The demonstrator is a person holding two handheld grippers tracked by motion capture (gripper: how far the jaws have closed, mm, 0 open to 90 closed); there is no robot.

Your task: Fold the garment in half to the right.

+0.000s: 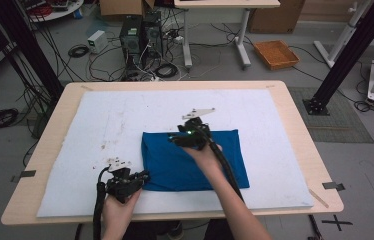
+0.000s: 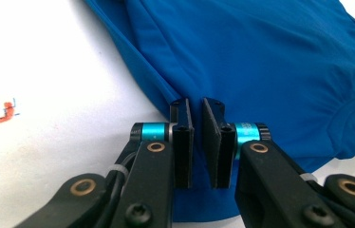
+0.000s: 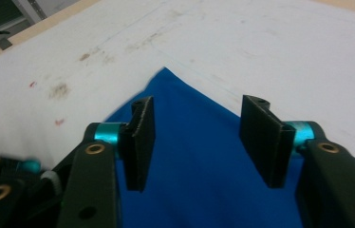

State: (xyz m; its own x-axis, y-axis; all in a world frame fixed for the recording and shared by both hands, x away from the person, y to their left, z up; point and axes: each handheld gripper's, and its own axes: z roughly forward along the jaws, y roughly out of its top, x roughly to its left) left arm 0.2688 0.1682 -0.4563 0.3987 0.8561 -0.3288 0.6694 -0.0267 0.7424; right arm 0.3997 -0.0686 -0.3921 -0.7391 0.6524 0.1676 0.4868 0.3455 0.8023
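- Two grippers worked one blue shirt [image 1: 195,160], which lay folded flat on the white mat [image 1: 100,120], a little right of the table's [image 1: 295,125] middle, its long axis running left to right.
- Left gripper [image 1: 142,176] sat at the shirt's near-left corner; in the left gripper view its jaws stood nearly closed, only a thin gap between them, with the shirt's edge [image 2: 166,95] running into that gap. Whether the cloth was truly pinched I could not tell.
- Right gripper [image 1: 175,138] hung over the far edge of the shirt, toward its far-left corner, jaws wide apart and holding nothing; in the right gripper view the far corner of the cloth [image 3: 166,76] pointed away between the pads.
- Key relation, as I judged it: the shirt's left edge ran near-to-far between the two grippers, each nearest its own corner, so a lift of that edge rightward would follow the long axis.
- Right gripper would need to close on the far corner first.
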